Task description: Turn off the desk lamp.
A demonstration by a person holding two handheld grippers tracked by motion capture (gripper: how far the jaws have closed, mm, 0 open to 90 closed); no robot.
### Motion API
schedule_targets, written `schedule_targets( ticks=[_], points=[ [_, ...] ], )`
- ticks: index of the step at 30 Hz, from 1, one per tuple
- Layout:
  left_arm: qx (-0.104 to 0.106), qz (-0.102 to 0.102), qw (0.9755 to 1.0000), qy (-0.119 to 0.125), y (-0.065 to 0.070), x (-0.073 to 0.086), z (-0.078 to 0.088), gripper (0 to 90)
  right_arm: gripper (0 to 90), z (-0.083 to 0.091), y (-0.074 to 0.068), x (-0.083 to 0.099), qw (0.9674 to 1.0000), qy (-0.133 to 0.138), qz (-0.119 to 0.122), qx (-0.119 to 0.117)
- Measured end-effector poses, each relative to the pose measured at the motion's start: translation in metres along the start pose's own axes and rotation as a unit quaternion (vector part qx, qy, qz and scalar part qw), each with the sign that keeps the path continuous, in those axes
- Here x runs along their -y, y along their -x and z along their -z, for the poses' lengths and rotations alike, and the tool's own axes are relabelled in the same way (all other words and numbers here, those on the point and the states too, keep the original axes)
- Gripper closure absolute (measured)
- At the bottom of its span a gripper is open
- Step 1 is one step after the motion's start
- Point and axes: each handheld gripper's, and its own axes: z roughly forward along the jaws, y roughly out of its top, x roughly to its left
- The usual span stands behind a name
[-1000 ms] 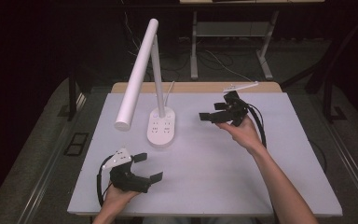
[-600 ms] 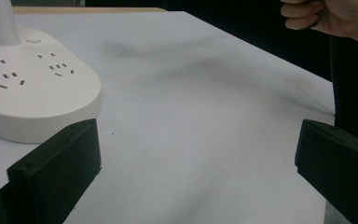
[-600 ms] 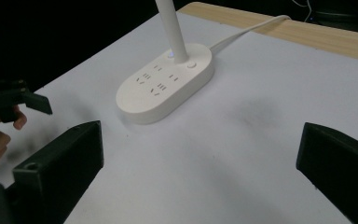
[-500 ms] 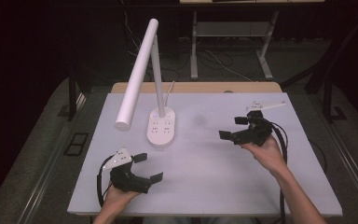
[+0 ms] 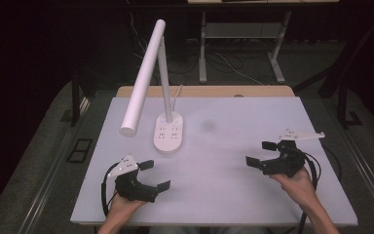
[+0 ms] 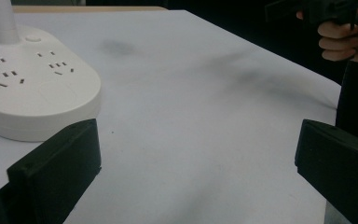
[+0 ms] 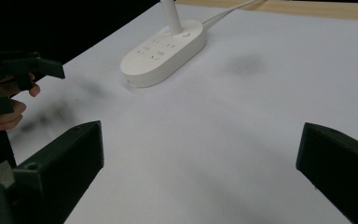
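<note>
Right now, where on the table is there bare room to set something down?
The widest bare patch lies between the left gripper and right gripper, in front of the lamp base. The far right of the table is bare too. The far left is crowded under the lamp head.

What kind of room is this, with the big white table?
Probably a lab or workshop for recording hand tasks. A white table holds just a desk lamp with sockets in its base, a person holds the left gripper and right gripper, and cables trail on the dark floor.
</note>
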Motion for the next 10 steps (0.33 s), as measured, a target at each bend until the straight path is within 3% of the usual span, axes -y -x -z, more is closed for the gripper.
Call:
schedule_targets(
  ticks=[4,10],
  points=[
    [-0.001,0.001,1.0000,0.001,0.000,0.000,0.001,0.0,0.6,0.006,0.000,0.021,0.9998,0.014,-0.012,0.010],
    [-0.002,0.000,1.0000,0.001,0.000,0.000,0.000,0.0,0.6,0.013,0.000,0.047,0.9995,0.006,-0.014,0.029]
  ],
)
